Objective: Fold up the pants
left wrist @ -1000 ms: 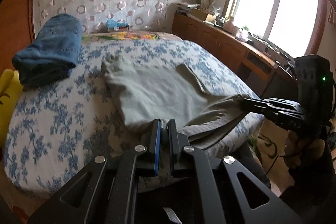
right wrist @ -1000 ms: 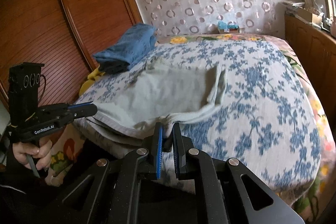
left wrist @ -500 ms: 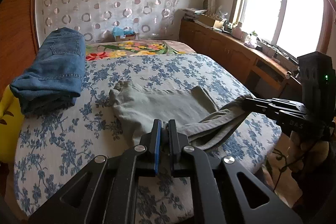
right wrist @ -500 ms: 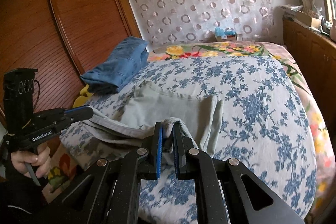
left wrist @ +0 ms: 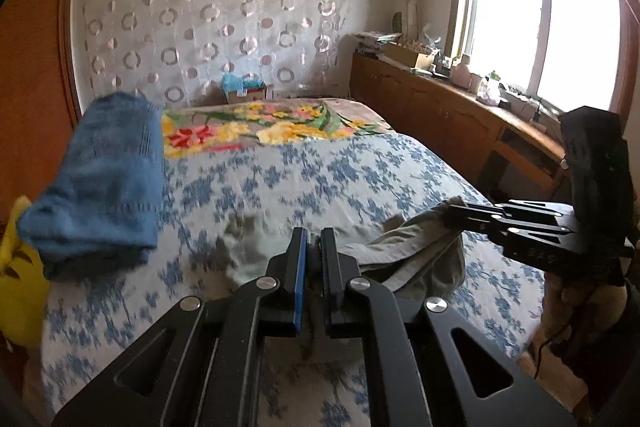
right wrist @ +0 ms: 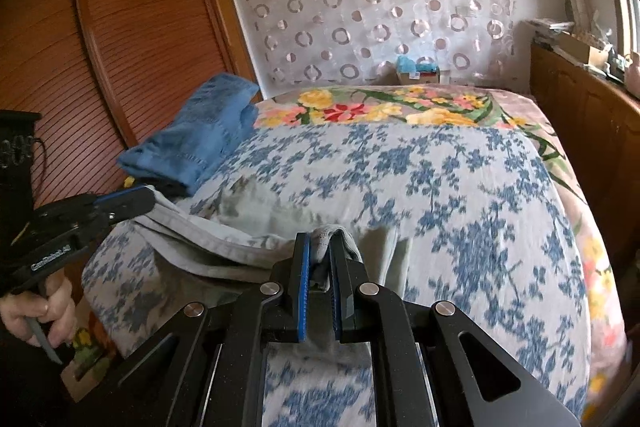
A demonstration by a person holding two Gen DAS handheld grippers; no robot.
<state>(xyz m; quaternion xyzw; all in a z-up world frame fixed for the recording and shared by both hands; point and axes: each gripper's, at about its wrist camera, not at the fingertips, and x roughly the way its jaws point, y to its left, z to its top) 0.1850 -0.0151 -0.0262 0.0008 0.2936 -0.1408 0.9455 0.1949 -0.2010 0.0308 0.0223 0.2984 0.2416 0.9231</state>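
Observation:
The grey-green pants [left wrist: 416,251] lie on the blue-flowered bedspread [left wrist: 328,171] near the bed's foot, with their near end lifted off it. My left gripper [left wrist: 313,247] is shut on the lifted cloth. My right gripper [right wrist: 320,251] is shut on another part of the same edge [right wrist: 208,235]. Each gripper shows in the other's view: the right one [left wrist: 464,217] at right, the left one [right wrist: 132,201] at left. The cloth hangs between them, and the far part of the pants is blurred.
Folded blue jeans [left wrist: 104,183] lie on the bed's left side, also in the right wrist view [right wrist: 200,135]. A wooden wardrobe [right wrist: 120,59] stands at left, a low cabinet [left wrist: 440,115] under the window at right. A small box [left wrist: 246,93] sits at the bed's head.
Both grippers have lifted the held end of the pants and carried it forward over the bed toward the head. Less of the pants now lies flat in front of them.

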